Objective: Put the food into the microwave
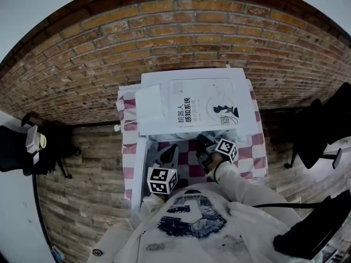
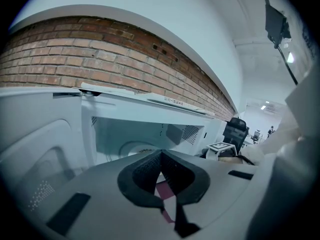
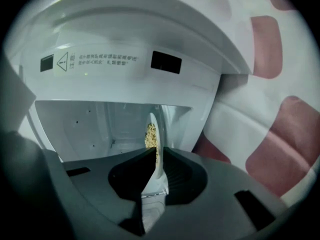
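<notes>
The white microwave [image 1: 245, 86] stands on the table with its door [image 1: 139, 169] swung open to the left. In the right gripper view its cavity [image 3: 95, 124] fills the middle. My right gripper [image 3: 157, 156] is shut on the rim of a white plate [image 3: 160, 176], seen edge-on, which carries yellowish grainy food [image 3: 149, 135] and reaches into the cavity's mouth. In the head view the right gripper [image 1: 203, 142] sits at the opening. My left gripper [image 2: 160, 156] is shut with nothing in it, pointing at the cavity [image 2: 145, 134]; it is lower left of the opening [image 1: 170, 151].
A book [image 1: 203, 106] and a white box [image 1: 151, 104] lie on top of the microwave. A pink-and-white checked cloth [image 1: 258, 147] covers the table. A brick wall [image 1: 164, 26] stands behind. Black chairs [image 1: 323, 125] are at the right.
</notes>
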### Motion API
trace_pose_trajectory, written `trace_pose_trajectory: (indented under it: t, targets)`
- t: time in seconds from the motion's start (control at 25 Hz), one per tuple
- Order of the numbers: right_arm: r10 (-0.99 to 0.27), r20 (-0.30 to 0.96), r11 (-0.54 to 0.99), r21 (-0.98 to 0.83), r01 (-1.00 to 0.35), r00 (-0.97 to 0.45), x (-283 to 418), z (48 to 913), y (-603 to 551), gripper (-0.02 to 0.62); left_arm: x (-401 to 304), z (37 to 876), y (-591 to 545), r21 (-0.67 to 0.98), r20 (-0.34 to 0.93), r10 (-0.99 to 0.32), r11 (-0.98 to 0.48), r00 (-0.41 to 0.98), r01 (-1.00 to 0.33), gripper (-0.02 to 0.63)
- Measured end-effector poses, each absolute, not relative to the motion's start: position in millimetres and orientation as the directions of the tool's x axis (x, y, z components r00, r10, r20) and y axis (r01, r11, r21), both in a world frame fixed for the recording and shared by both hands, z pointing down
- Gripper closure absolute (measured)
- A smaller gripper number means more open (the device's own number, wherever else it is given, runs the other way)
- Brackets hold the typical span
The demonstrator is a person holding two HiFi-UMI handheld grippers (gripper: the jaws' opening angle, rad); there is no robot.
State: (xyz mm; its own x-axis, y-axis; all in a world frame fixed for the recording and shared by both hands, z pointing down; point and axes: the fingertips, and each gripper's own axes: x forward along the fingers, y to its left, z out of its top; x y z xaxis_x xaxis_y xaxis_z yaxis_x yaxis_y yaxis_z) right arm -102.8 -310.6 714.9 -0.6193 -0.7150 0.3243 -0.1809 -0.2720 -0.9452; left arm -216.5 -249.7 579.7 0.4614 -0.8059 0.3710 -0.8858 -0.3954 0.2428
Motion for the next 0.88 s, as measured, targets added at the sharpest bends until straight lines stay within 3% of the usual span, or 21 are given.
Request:
trace_pose_trajectory:
  t: [0.32,0.64,0.88]
  targets:
    - [-0.717,0.315,-0.233,-0.949,-0.213,-0.621,-84.3,701.8,-295.5,0.565,-206.2,581.3,-243.3,0.222,0.374,-0.803,-0.409,0.465,-0.885,0.598]
    - [-0.707,0.262,-0.023,-0.937,-0.349,-0.657,-76.7,650.7,-281.5,0.565,-196.5,566.1,-242.3,0.192,0.347,-0.812,-0.429,0.470,-0.883,0.598]
    - [-0.697,0.260,0.198,-0.827,-0.527,-0.669,-78.7,605.3,-269.6,0.566,-191.4,543.9,-244.9,0.157,0.317,-0.824,-0.442,0.469,-0.883,0.598]
